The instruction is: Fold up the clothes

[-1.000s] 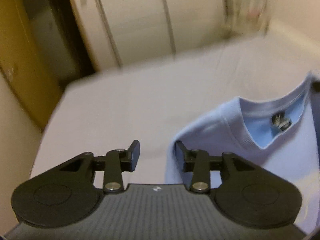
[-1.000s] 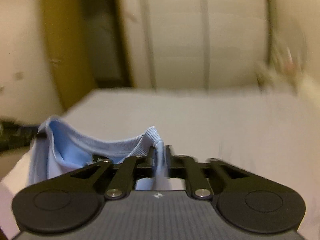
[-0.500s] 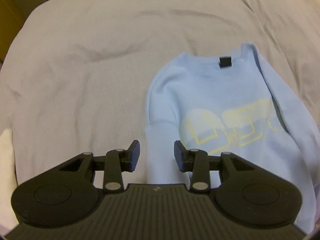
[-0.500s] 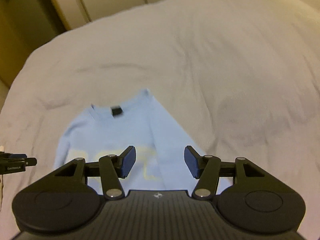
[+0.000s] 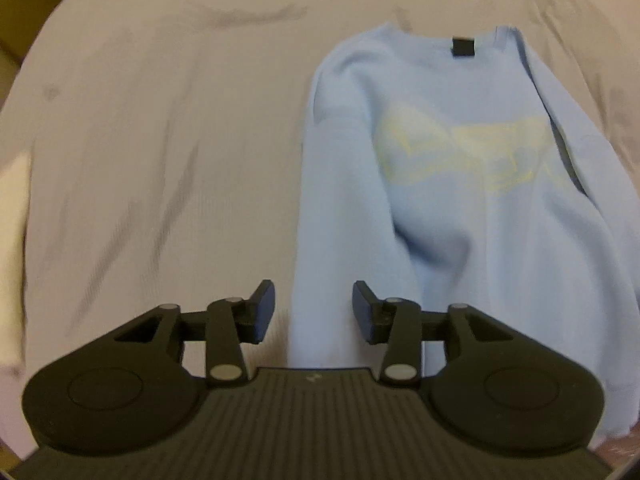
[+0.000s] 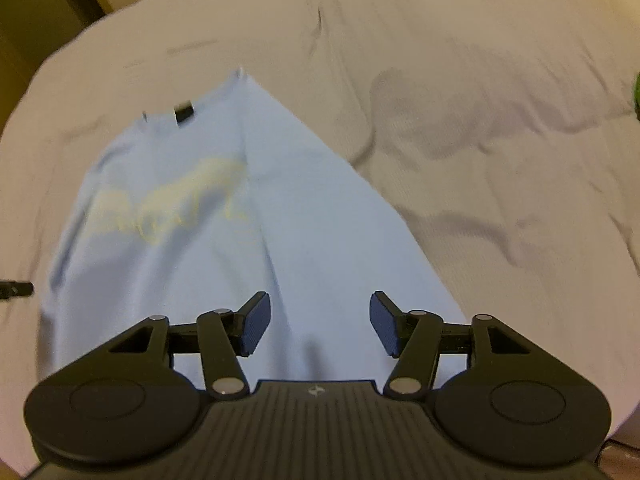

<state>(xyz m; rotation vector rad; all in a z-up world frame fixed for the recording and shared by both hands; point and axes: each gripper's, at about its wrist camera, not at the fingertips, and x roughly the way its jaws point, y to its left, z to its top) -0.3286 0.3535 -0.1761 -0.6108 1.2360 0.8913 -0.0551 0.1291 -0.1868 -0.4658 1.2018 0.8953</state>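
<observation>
Both pairs of jaws were opening and held nothing: the left gripper stood part open above the sweatshirt's left edge, the right gripper wider above its right half, cloth showing beneath each gap. The light blue sweatshirt lay face up on the pale bedsheet, collar away, its sleeves apparently folded in. A good fold probably meant pinching both lower corners together, so the hem lifted evenly.

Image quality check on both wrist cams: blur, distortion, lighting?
Left wrist: sweatshirt print smeared by motion blur, fisheye bends the bedsheet, dim warm light, fingers sharp. Right wrist: blur as strong, the sweatshirt's black neck tag streaked, dark vignette corners, no glare.
</observation>
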